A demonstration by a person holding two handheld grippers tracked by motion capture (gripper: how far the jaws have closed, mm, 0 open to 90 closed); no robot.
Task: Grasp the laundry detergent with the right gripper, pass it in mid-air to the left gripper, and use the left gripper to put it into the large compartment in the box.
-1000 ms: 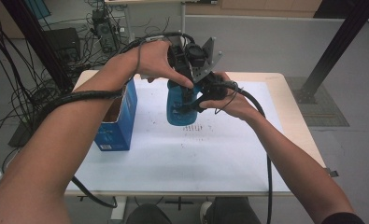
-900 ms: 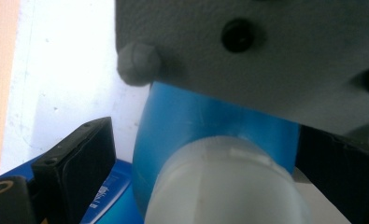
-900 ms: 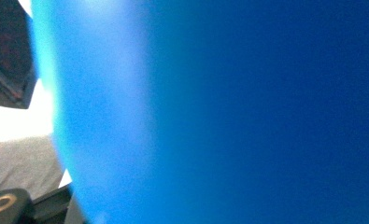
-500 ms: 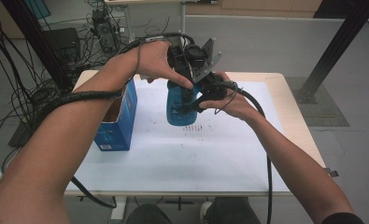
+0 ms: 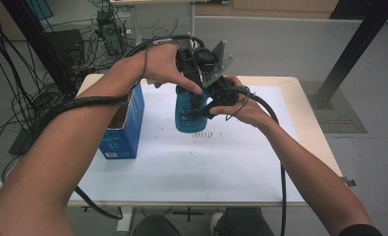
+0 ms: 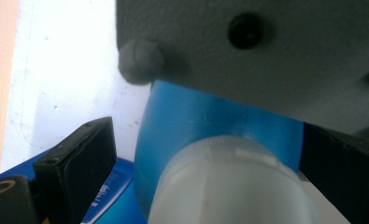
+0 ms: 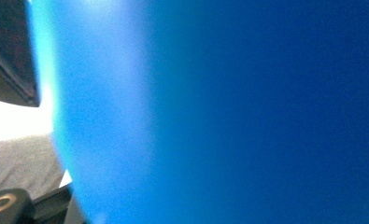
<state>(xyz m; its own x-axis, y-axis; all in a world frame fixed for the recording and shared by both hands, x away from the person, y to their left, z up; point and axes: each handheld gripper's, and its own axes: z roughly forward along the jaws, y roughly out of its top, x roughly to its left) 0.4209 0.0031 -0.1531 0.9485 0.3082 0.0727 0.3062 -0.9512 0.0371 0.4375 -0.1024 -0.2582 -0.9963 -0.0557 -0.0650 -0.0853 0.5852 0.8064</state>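
The blue bottle (image 5: 190, 112) is held upright above the middle of the white-covered table (image 5: 181, 162), its white cap (image 6: 233, 182) uppermost. The risk, as I judge it: if the cap is twisted while the side grip is weak, the bottle could spin or drop and tip. The right tool (image 5: 212, 101) clamps the bottle's body from the side. The left tool (image 5: 195, 73) sits over the cap, jaws either side; whether they pinch it I cannot tell. A blue box (image 5: 125, 123) stands near, to the left

An open blue box (image 5: 124, 125) stands left of centre on the white-covered surface (image 5: 181, 167); cables (image 5: 19, 93) tangle at far left.
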